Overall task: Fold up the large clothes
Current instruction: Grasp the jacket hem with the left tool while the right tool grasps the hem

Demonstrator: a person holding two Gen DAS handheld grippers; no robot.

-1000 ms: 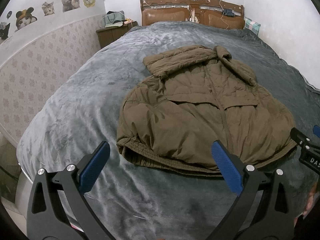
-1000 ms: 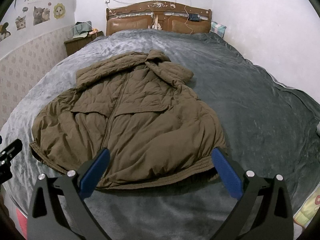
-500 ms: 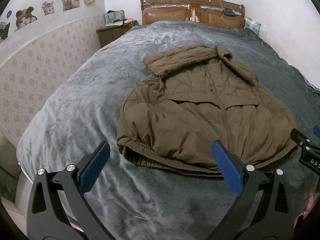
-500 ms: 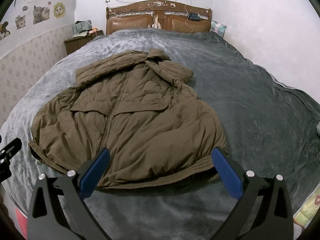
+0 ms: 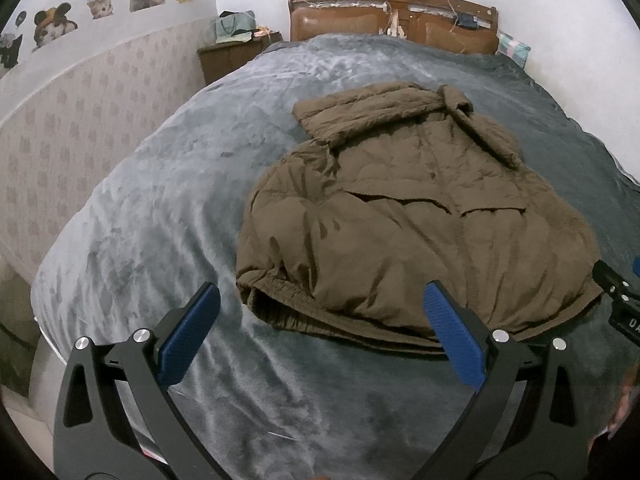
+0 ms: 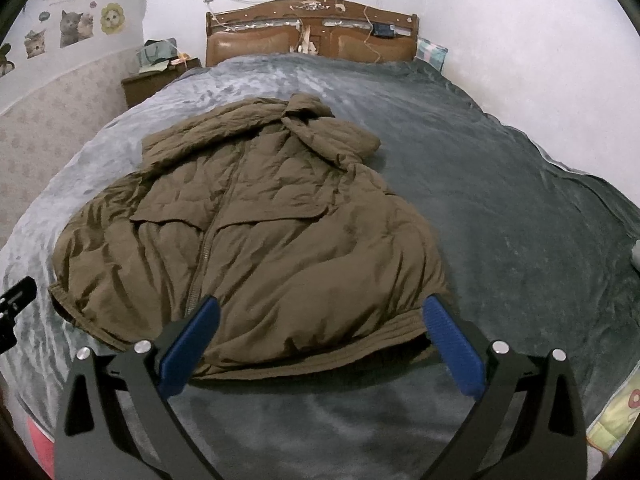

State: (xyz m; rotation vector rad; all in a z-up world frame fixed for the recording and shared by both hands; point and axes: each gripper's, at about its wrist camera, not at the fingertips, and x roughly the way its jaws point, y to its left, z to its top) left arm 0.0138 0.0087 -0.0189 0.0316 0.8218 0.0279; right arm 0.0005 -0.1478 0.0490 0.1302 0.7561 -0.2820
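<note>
Both the left gripper [image 5: 320, 328] and right gripper [image 6: 320, 330] hang wide apart and empty just short of the brown jacket's [image 6: 256, 232] hem. Lettering on the cat stickers [image 6: 76, 24] beyond the jacket is too blurred to read.

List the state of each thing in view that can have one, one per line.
jacket: spread flat on the bed, front up, zipped, sleeves folded in, not gripped
left tongs: open, empty, short of the hem
right tongs: open, empty, at the hem
blanket: spread over the bed, lightly rumpled
</note>
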